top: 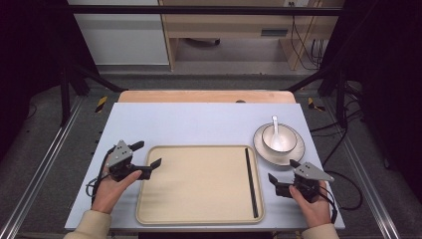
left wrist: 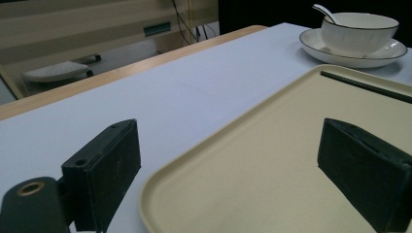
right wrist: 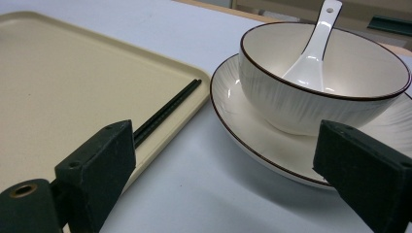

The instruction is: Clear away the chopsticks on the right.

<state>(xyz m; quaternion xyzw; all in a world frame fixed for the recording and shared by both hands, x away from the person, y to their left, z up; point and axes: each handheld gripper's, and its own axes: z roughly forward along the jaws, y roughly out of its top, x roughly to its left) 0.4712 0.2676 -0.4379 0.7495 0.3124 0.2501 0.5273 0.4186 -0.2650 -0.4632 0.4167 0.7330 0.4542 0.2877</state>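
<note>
While both our grippers sit empty, we judge the table-setting only begun. Our left gripper (top: 148,158) has its fingers spread wide at the tray's (top: 199,219) nine o'clock edge, nothing between them. Our right gripper (top: 282,177) is likewise spread, aimed at the plate (top: 263,149) that lies just off the tray's two o'clock corner. Chopsticks (top: 251,181) already lie on the tray (along its three o'clock side); bowl (top: 279,137) and spoon (top: 275,125) remain on the counter (top: 189,124), seemingly next.
</note>
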